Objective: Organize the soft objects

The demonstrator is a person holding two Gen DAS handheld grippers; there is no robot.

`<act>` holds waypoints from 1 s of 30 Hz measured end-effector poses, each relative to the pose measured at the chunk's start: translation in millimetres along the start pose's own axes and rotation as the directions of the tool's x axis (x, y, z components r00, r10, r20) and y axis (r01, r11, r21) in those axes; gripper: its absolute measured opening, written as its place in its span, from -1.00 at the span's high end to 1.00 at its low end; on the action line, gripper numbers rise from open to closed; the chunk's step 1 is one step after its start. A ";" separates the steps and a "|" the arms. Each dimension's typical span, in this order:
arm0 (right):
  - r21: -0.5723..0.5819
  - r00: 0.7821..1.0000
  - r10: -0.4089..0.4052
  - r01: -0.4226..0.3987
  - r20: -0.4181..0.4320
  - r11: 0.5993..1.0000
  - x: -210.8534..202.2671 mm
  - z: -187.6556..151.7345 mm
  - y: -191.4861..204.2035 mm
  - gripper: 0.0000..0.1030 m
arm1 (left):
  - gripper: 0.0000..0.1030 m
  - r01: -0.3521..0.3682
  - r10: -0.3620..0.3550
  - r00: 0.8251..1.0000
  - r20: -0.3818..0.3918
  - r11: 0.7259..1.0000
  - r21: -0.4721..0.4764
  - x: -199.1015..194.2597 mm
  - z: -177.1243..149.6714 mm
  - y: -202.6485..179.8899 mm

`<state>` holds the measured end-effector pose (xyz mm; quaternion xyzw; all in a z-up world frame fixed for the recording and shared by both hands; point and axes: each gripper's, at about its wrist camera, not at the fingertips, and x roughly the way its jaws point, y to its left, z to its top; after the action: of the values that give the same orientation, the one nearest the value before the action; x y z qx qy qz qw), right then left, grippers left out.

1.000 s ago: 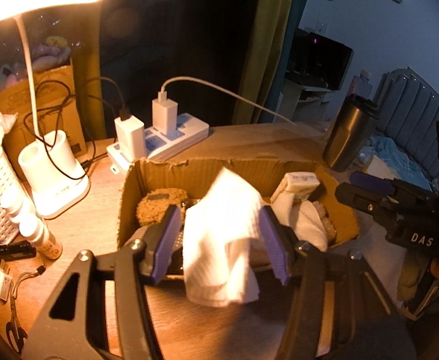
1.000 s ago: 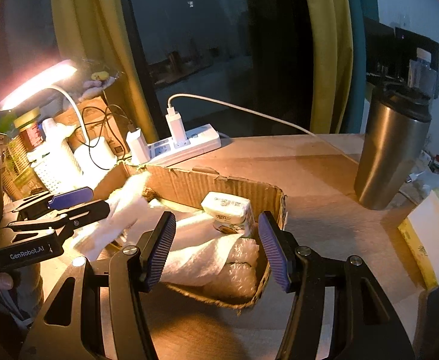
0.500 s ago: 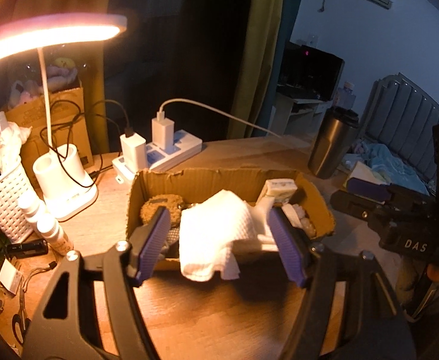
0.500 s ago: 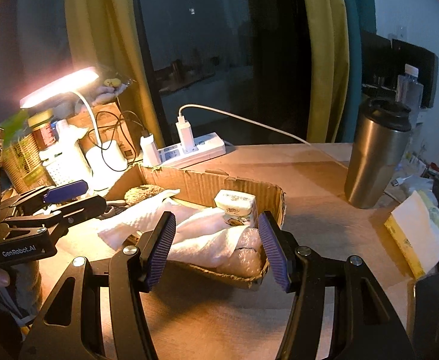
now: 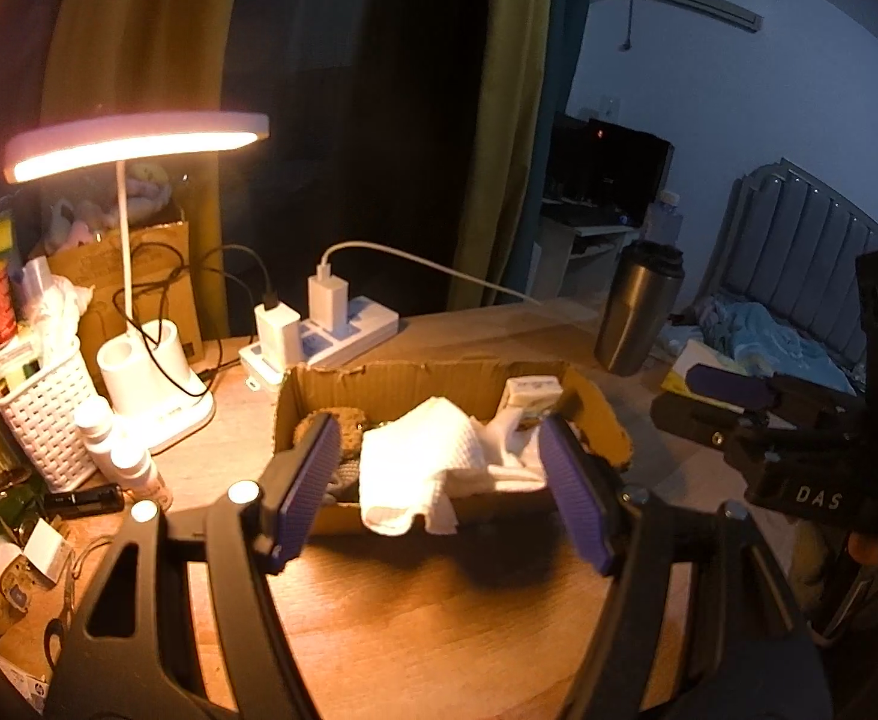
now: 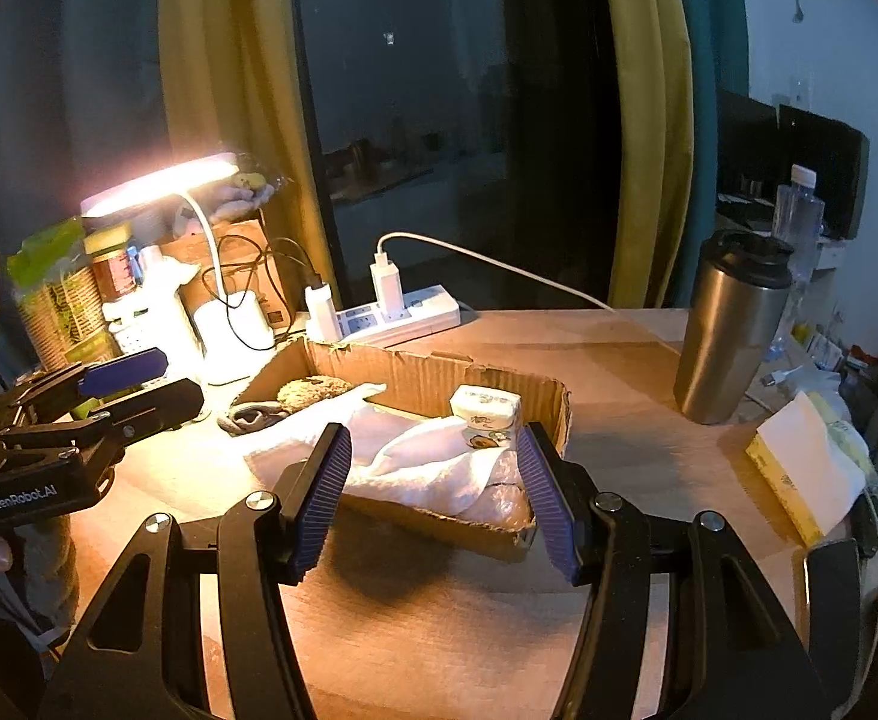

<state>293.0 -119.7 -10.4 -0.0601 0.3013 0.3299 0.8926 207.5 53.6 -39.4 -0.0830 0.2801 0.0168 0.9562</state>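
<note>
A shallow cardboard box (image 5: 457,372) sits on the wooden desk. A white cloth (image 5: 420,462) lies in it and hangs over its near edge. Also in the box are a brown fuzzy pad (image 6: 312,390), a small tissue pack (image 6: 487,414) and some bubble wrap (image 6: 505,492). My left gripper (image 5: 439,426) hovers short of the box, open, with nothing between its purple pads. My right gripper (image 6: 432,432) is also open and empty, in front of the box's right end. Each gripper shows at the edge of the other's view: the right gripper (image 5: 676,393) and the left gripper (image 6: 180,378).
A lit desk lamp (image 5: 138,138) stands at the left, with a white basket (image 5: 42,414) and small bottles (image 5: 126,462) beside it. Behind the box lies a power strip (image 5: 330,342) with chargers and cables. At the right are a steel tumbler (image 6: 727,324) and a yellow tissue box (image 6: 799,480).
My left gripper opened and let go of the white cloth, which dropped onto the box's near edge. Both grippers drew back and up from the box.
</note>
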 end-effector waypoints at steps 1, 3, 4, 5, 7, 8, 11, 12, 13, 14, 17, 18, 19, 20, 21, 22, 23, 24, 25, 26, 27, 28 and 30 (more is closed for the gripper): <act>-0.002 1.000 -0.002 0.002 0.004 1.000 -3.0 -0.4 1.5 -0.18 | -0.36 0.001 -0.001 1.000 0.005 1.000 0.001 -3.1 -0.3 -0.8; -0.006 1.000 -0.005 0.005 0.010 1.000 -8.7 -1.2 4.6 -0.19 | -0.36 0.002 -0.002 1.000 0.014 1.000 0.005 -9.5 -1.2 -2.1; -0.007 1.000 -0.006 0.006 0.012 1.000 -10.3 -1.3 5.6 -0.19 | -0.36 0.002 -0.003 1.000 0.020 1.000 0.006 -12.9 -1.7 -3.0; -0.010 1.000 -0.007 0.008 0.016 1.000 -13.1 -1.6 7.0 -0.19 | -0.36 0.003 -0.003 1.000 0.025 1.000 0.007 -16.3 -2.0 -3.4; -0.014 1.000 -0.011 0.011 0.023 1.000 -18.5 -2.1 10.6 -0.19 | -0.36 0.004 -0.004 0.999 0.034 1.000 0.009 -21.9 -2.4 -4.3; -0.017 1.000 -0.013 0.014 0.029 1.000 -22.0 -2.2 12.6 -0.19 | -0.36 0.005 -0.005 0.999 0.041 1.000 0.010 -25.1 -2.3 -4.3; -0.023 0.999 -0.018 0.019 0.040 1.000 -29.7 -2.6 17.1 -0.20 | -0.36 0.004 -0.005 0.998 0.059 1.000 0.014 -34.5 -2.4 -5.0; -0.026 0.999 -0.020 0.021 0.046 0.999 -33.4 -2.7 19.5 -0.20 | -0.36 0.001 -0.002 0.998 0.066 1.000 0.016 -37.9 -2.7 -5.3; -0.027 0.998 -0.020 0.022 0.051 0.999 -36.3 -2.8 21.4 -0.21 | -0.36 -0.001 0.000 0.997 0.073 1.000 0.018 -41.8 -3.1 -5.8; -0.027 0.998 -0.021 0.022 0.055 0.999 -38.7 -3.2 23.0 -0.21 | -0.36 -0.001 0.000 0.997 0.078 1.000 0.018 -45.0 -3.5 -5.9; -0.032 0.997 -0.023 0.025 0.071 0.999 -46.7 -4.9 29.4 -0.32 | -0.36 0.000 -0.002 0.995 0.098 1.000 0.018 -57.1 -4.5 -6.2; -0.032 0.997 -0.022 0.025 0.078 0.999 -50.5 -6.0 32.1 -0.34 | -0.36 -0.001 -0.001 0.994 0.106 1.000 0.021 -61.4 -5.2 -6.7; -0.032 0.996 -0.023 0.026 0.082 0.999 -52.6 -6.7 34.0 -0.35 | -0.36 -0.003 0.000 0.994 0.112 1.000 0.024 -65.9 -6.0 -7.1; -0.032 0.996 -0.025 0.027 0.087 0.999 -55.6 -7.6 36.1 -0.35 | -0.36 -0.003 0.000 0.993 0.117 1.000 0.025 -68.5 -6.4 -7.5; -0.033 0.996 -0.025 0.028 0.091 0.999 -58.4 -8.5 37.9 -0.35 | -0.37 -0.002 -0.001 0.993 0.122 1.000 0.026 -72.2 -7.1 -7.9; -0.032 0.995 -0.025 0.028 0.096 0.999 -61.6 -9.6 39.6 -0.36 | -0.37 -0.001 -0.002 0.992 0.126 1.000 0.027 -75.5 -7.8 -8.0; -0.032 0.995 -0.026 0.029 0.098 0.999 -63.6 -10.3 40.9 -0.36 | -0.38 -0.001 -0.002 0.991 0.132 1.000 0.027 -79.4 -8.4 -8.3; -0.032 0.994 -0.027 0.030 0.103 0.999 -67.5 -11.7 42.9 -0.36 | -0.48 -0.001 -0.003 0.990 0.138 1.000 0.027 -82.8 -9.2 -7.9; -0.033 0.994 -0.027 0.031 0.106 0.999 -69.6 -12.1 43.7 -0.36 | -0.65 -0.002 -0.002 0.989 0.146 1.000 0.027 -87.3 -10.1 -8.1; -0.034 0.993 -0.028 0.032 0.111 0.999 -72.7 -13.1 45.5 -0.37 | -0.71 -0.002 -0.002 0.988 0.153 1.000 0.026 -90.6 -10.7 -8.5; -0.035 0.993 -0.028 0.032 0.117 0.999 -76.9 -14.2 47.6 -0.37 | -0.74 0.001 -0.005 0.987 0.163 1.000 0.023 -95.0 -11.6 -8.5; -0.037 0.992 -0.028 0.033 0.121 0.999 -79.5 -14.9 48.6 -0.37 | -0.74 0.004 -0.007 0.985 0.174 1.000 0.018 -99.4 -12.4 -8.6; -0.044 0.991 -0.030 0.036 0.132 0.998 -87.0 -16.7 52.4 -0.37 | -0.75 0.008 -0.011 0.981 0.194 1.000 0.017 -108.0 -13.8 -10.1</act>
<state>199.7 -132.3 31.1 -0.0638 0.2334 0.3253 0.9141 109.9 42.8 8.8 -0.0747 0.1852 0.0179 0.9797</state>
